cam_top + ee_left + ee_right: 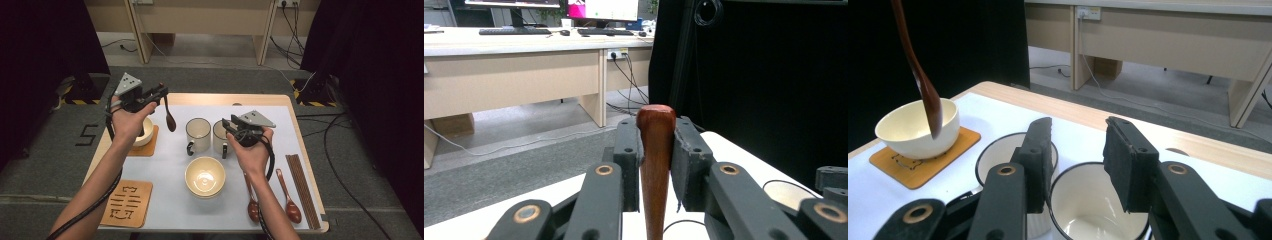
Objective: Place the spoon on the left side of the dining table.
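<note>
Two tongs: my left tongs [161, 93] clamp the dark brown wooden spoon [169, 117] dangling below them, my right tongs [1078, 150] gape over a cream enamel mug [1098, 210]; loose pinching could drop it.

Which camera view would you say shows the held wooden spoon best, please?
The high view: the wooden spoon hangs whole from the left gripper. The left gripper view shows just its handle clamped between the fingers; the right gripper view shows its lower part.
</note>
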Tool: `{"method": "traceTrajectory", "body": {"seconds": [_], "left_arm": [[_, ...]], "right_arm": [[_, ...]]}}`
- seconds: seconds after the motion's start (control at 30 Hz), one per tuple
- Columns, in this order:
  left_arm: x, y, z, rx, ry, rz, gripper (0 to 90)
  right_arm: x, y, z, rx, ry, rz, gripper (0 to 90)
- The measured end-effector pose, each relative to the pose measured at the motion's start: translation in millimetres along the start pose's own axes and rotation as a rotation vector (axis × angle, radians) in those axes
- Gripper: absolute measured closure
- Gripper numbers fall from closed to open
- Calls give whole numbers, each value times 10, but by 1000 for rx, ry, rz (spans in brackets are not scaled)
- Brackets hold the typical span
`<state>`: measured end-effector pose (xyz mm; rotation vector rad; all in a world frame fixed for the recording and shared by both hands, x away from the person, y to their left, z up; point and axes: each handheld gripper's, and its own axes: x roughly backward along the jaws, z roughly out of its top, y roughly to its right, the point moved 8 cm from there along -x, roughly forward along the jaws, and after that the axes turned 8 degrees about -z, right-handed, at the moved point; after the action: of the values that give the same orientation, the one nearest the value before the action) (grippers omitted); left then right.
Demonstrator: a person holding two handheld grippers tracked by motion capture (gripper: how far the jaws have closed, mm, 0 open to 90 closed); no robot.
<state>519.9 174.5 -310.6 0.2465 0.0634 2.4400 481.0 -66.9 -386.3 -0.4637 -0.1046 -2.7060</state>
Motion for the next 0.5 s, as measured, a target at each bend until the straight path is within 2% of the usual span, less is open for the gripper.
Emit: {"method": "traceTrajectory", "body": {"seconds": [0.5], "left_arm": [[106, -178, 5, -2, 6, 49, 743]], "right_arm": [[82, 163, -67, -10, 5, -26, 639]]}}
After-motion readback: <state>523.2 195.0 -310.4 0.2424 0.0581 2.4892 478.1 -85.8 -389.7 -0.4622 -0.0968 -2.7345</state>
